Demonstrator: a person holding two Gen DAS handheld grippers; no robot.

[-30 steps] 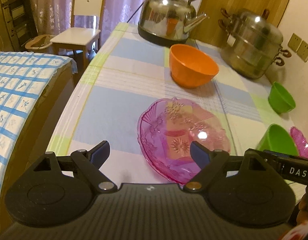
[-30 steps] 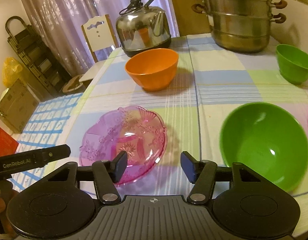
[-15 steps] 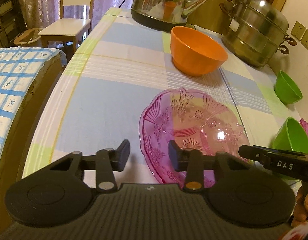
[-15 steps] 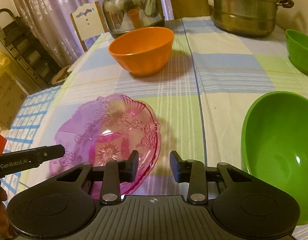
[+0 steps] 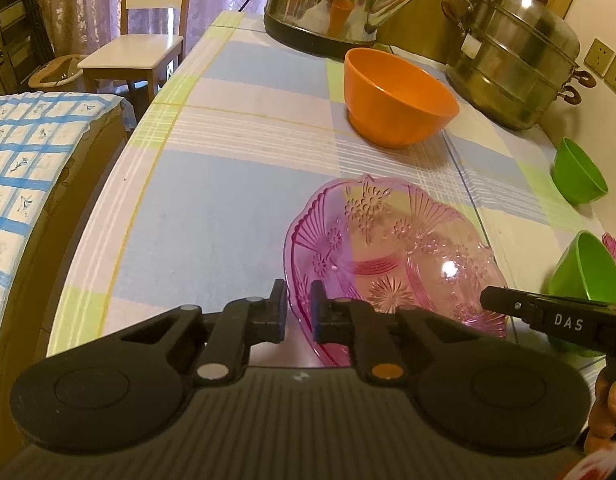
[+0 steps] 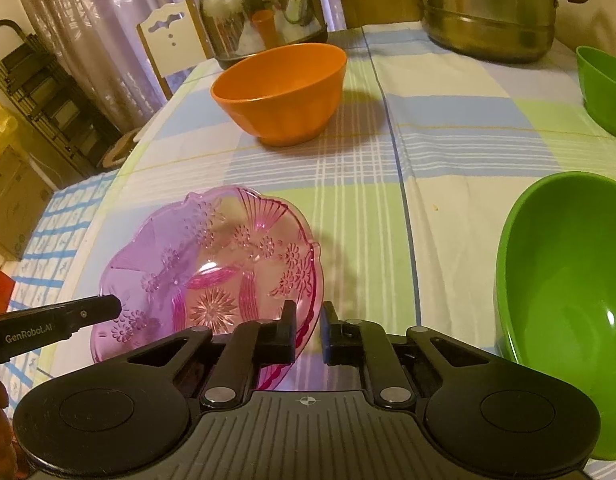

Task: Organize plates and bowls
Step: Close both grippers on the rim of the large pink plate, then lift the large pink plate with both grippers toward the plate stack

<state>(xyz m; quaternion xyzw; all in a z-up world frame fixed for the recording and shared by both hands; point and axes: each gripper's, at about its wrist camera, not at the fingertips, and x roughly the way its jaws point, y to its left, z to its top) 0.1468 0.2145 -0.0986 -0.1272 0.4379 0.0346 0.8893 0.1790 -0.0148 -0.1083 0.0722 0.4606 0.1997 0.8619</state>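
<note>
Between the two pairs of fingers sits the pink plate (image 5: 392, 256), a see-through glass dish with a scalloped rim, pressed flowers, fan-shaped ribs and a starburst at its centre, resting on the checked cloth of the table (image 5: 212, 208). The left gripper (image 5: 297, 312) has its fingers drawn nearly together on the plate's near-left rim, one finger outside the rim and the other inside it. The right gripper (image 6: 308, 336) pinches the opposite, near-right rim the same way, its fingers closed to a narrow gap with the pink edge running through it. Beyond the fingers, farther up the table, stands the orange bowl (image 6: 280, 88), upright and well apart from the plate. To the right of the right fingers lies the large green bowl (image 6: 568, 312), near the plate but not touching it, and a smaller green bowl (image 6: 604, 88) sits farther back on the right. A steel kettle (image 5: 328, 0) and a stacked steamer pot (image 5: 512, 56) stand at the far end.
</note>
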